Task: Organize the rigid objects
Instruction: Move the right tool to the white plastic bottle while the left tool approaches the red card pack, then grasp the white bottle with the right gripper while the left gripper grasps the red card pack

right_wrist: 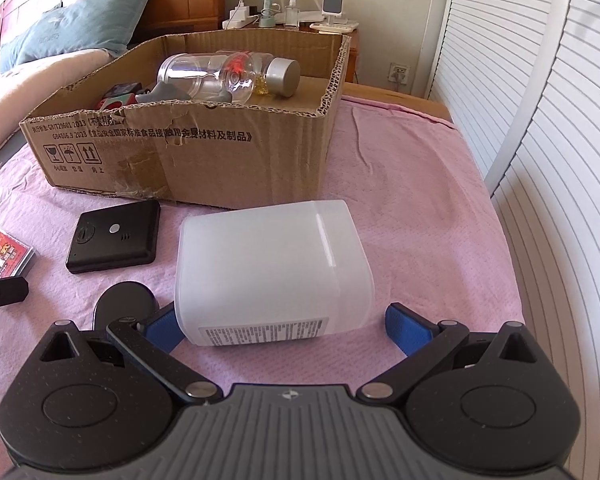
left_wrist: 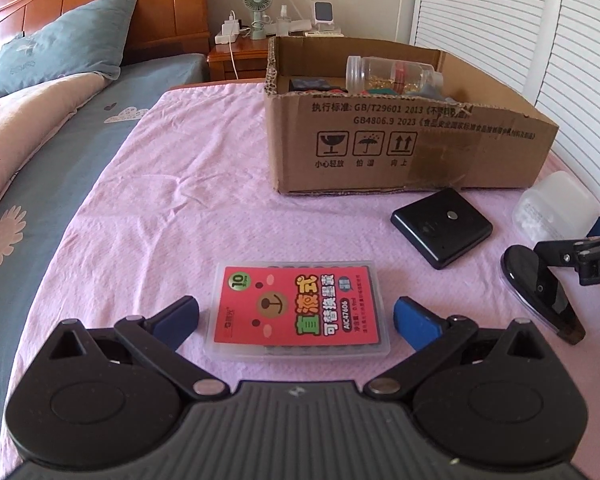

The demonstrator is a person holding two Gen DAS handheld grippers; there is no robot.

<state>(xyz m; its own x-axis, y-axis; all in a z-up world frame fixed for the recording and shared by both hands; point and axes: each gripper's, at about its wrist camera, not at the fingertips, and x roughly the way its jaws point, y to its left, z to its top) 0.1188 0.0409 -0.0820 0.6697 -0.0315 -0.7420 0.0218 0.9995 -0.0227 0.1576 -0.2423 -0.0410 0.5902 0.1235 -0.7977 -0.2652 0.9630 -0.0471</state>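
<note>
Left wrist view shows the left gripper (left_wrist: 296, 320) spread around the red refill case (left_wrist: 300, 310), while the right gripper (right_wrist: 278, 326) gapes astride the white container (right_wrist: 272, 276), both apparently bound for the cardboard box (left_wrist: 412, 148).

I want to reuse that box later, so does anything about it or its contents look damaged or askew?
Yes. The cardboard box has a torn, ragged front rim and peeling brown tape low on its front wall. Inside, a clear jar with a silver lid lies on its side atop the other items rather than standing upright.
</note>
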